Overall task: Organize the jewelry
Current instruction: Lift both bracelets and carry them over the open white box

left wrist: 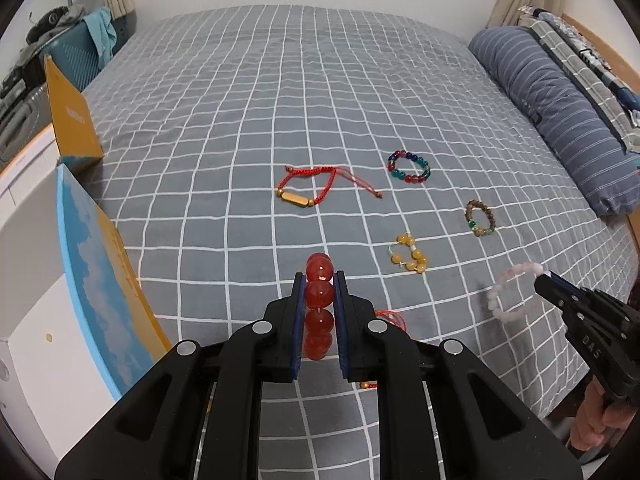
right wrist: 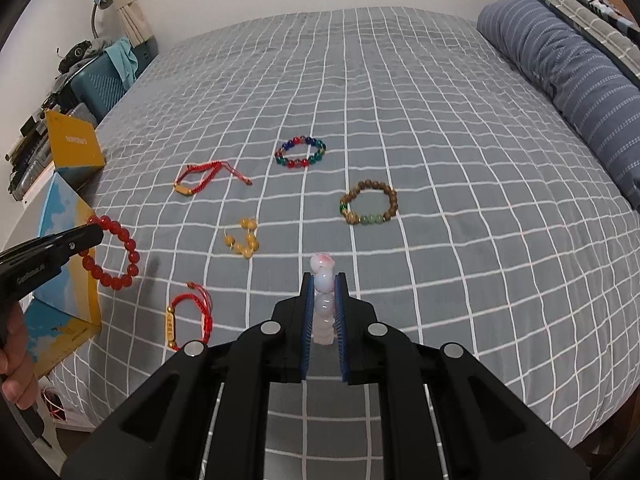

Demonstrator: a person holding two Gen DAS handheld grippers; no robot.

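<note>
My left gripper [left wrist: 319,278] is shut on a red bead bracelet [left wrist: 319,294], held above the bed; it also shows in the right wrist view [right wrist: 116,254]. My right gripper [right wrist: 324,278] is shut on a pale pink bead bracelet [right wrist: 324,300], seen in the left view [left wrist: 508,292]. On the grey checked bedspread [right wrist: 440,120] lie a red cord bracelet with a gold bar [right wrist: 200,178], a multicoloured bead bracelet [right wrist: 301,152], a brown wooden bead bracelet [right wrist: 369,202], a yellow bead bracelet [right wrist: 243,239] and a second red cord bracelet [right wrist: 188,314].
An open yellow-and-blue box [right wrist: 66,264] stands at the bed's left edge, with another yellow box [right wrist: 74,144] behind it. A striped blue pillow [right wrist: 568,80] lies along the right side. Clutter and a teal case [right wrist: 102,84] sit at the far left.
</note>
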